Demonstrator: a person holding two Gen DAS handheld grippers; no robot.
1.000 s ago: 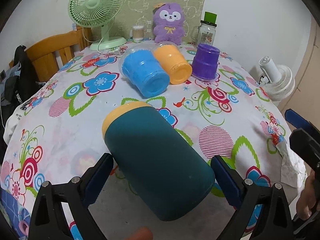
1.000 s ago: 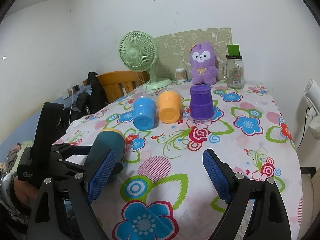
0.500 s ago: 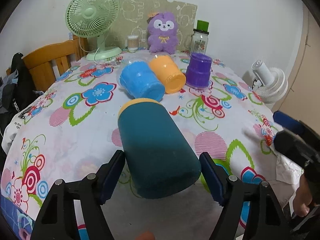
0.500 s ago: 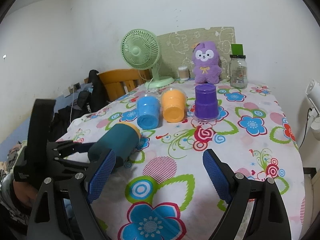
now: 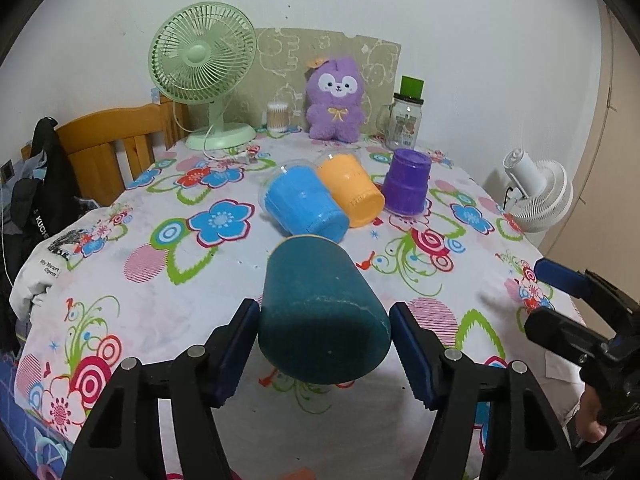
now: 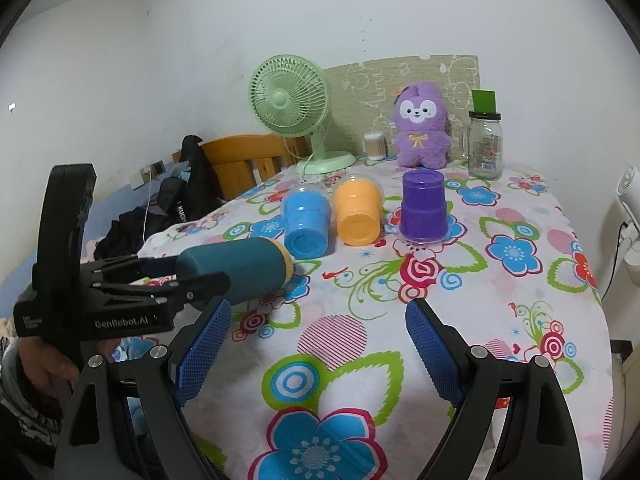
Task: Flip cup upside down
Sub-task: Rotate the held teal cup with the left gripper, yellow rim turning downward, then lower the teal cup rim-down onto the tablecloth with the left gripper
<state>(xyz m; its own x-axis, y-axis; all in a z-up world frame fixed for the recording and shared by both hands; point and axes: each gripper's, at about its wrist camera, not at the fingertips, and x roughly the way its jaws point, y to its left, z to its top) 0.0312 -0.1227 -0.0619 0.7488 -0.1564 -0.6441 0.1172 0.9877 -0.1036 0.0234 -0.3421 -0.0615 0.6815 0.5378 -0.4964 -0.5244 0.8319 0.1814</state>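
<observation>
Contact had firmed: my left claw [image 5: 323, 334] clenched the teal cup [image 5: 320, 312], which it merely straddled a second earlier, lifted sideways above the desk [image 5: 168, 248]; right claw [image 6: 316, 344] hung released; rotation remained.

At nine o'clock we are seeing the left gripper [image 6: 188, 276] clamping the teal cup [image 6: 236, 270] sideways above the tablecloth [image 6: 400, 300]; our right gripper [image 6: 318, 346] is gaping.

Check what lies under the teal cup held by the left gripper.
The teal cup hangs sideways in the left gripper above floral tablecloth. The cloth directly beneath is hidden.
</observation>
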